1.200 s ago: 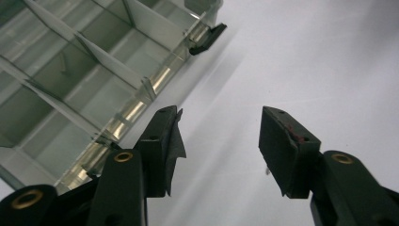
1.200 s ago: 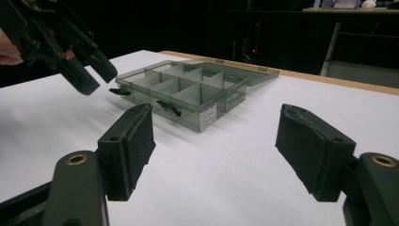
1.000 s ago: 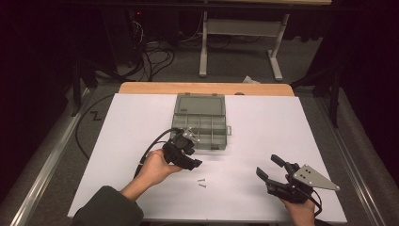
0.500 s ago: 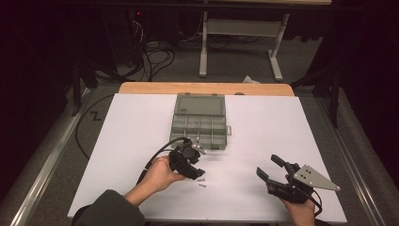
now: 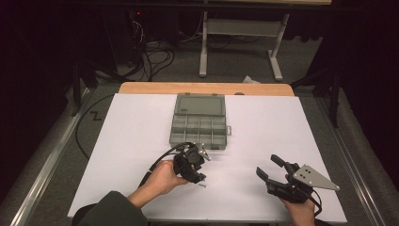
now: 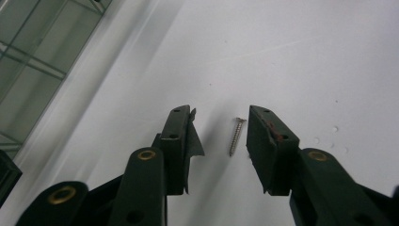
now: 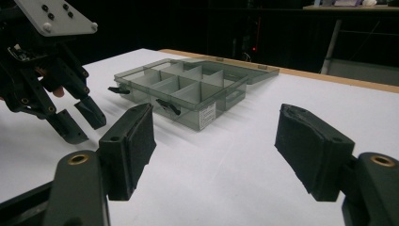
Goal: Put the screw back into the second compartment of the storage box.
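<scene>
The left tool (image 6: pixel 219 134), its jaws just closing, straddles the small silver screw (image 6: pixel 236 136) ungripped; the open grey plastic compartment box (image 5: pixel 199 125) awaits. The right tool (image 7: pixel 214 157) gapes empty.

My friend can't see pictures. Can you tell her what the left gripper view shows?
A small silver screw lies on the white table between the two black jaws of the left gripper, which have just been closing around it without touching it. A clear compartment box sits at the upper left.
</scene>
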`<state>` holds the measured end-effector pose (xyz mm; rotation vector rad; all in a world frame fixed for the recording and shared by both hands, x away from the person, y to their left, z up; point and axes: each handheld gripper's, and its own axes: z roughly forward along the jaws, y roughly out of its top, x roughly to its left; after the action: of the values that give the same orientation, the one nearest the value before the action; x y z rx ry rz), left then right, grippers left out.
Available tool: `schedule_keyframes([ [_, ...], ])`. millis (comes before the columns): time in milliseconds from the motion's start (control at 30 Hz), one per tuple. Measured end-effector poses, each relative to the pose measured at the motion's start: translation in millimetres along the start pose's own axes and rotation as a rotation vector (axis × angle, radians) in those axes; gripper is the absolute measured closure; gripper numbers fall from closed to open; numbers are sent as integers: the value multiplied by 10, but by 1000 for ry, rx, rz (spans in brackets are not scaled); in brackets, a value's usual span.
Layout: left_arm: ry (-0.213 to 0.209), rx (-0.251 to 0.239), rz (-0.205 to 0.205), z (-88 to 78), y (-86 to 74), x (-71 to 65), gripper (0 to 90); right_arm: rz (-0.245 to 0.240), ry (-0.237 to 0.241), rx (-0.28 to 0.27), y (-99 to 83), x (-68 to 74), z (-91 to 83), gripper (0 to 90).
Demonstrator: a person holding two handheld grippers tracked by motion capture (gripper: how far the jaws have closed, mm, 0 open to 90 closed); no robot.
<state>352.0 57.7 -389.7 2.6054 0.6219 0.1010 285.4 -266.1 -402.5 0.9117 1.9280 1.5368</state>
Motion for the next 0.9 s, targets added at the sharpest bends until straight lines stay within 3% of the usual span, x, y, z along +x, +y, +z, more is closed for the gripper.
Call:
schedule_keyframes([
  [467, -24, 32, 22, 89, 17, -42, 691, -2, -1, 1, 1, 2, 0, 305],
  [900, -16, 60, 28, 157, 22, -46, 761, 5, -2, 12, -4, -3, 12, 305],
])
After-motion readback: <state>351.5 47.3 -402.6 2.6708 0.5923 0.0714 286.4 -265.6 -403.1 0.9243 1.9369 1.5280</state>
